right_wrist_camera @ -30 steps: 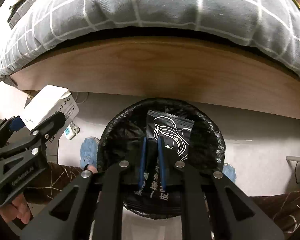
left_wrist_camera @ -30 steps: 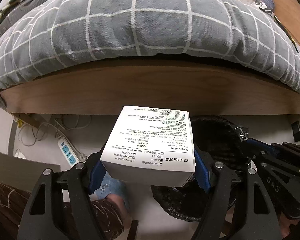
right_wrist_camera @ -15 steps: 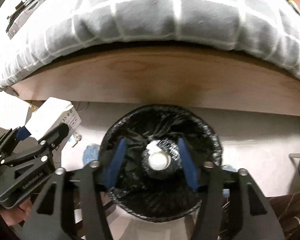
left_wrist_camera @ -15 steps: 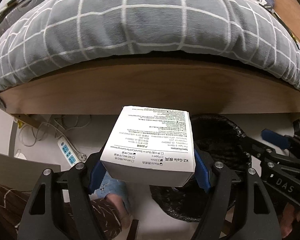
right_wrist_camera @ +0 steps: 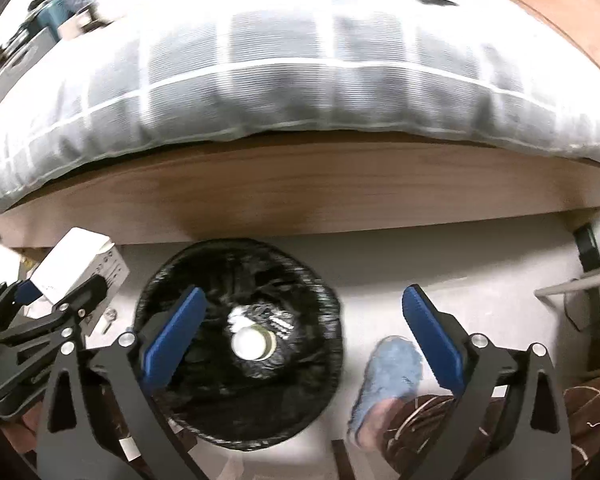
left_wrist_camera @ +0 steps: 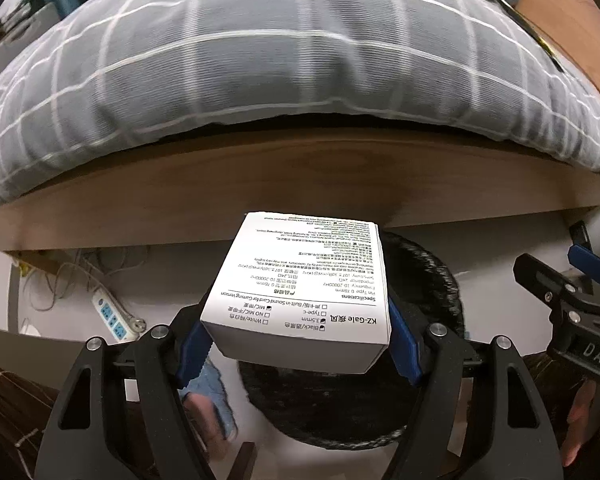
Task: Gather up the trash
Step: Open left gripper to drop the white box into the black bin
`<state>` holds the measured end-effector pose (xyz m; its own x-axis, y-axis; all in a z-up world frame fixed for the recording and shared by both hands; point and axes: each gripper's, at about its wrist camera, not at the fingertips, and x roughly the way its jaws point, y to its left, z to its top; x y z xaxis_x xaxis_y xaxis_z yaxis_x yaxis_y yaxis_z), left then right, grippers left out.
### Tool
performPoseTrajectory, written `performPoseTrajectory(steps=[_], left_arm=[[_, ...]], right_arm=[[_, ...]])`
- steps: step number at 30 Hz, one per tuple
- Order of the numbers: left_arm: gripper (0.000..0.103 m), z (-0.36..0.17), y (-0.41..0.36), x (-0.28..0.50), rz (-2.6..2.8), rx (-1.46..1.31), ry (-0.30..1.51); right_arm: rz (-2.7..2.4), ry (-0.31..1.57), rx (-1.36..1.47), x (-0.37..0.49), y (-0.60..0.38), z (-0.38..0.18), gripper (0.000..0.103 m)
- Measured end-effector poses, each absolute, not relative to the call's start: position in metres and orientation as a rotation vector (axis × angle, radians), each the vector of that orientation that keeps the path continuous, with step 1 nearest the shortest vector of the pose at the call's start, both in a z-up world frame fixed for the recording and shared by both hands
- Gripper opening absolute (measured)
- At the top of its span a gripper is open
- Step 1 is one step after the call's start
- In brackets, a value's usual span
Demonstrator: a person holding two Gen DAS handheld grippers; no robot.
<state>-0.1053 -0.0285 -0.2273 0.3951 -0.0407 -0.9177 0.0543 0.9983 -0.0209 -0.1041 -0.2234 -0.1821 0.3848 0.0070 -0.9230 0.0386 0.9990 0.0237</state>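
My R gripper (right_wrist_camera: 300,332) jaws just sprang wide, nothing between them. L gripper (left_wrist_camera: 296,344) is clamped on the white printed cardboard box (left_wrist_camera: 300,284). I want it centred over the black-lined round bin (right_wrist_camera: 240,340) w/ the box clear of the rim before letting go.

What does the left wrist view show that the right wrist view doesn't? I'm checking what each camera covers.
Only the left wrist view shows the power strip and the box's printed label. Only the right wrist view shows the inside of the trash bin, with a round white lid, and the empty, open right gripper. Both show the white box clamped in the left gripper, and the checked duvet.
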Motion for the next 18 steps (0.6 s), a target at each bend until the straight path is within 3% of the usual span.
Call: performPoseTrajectory(steps=[14,17,18], left_arm=[[0.073,-0.232,-0.081,-0.106,-0.141,0.081,1.184],[0.074,-0.234,-0.086,-0.105,-0.131,0.097,1.191],[0.079,-0.233,-0.087,-0.105,-0.127,0.101,1.187]], right_arm=[[-0.157,1.182,0.083,-0.114,-0.278,-0.174,0.095],[-0.162,1.184,0.084,-0.113,-0.276,-0.172,0.095],[-0.162,1.183,0.087,-0.114,-0.277,-0.169,0.095]])
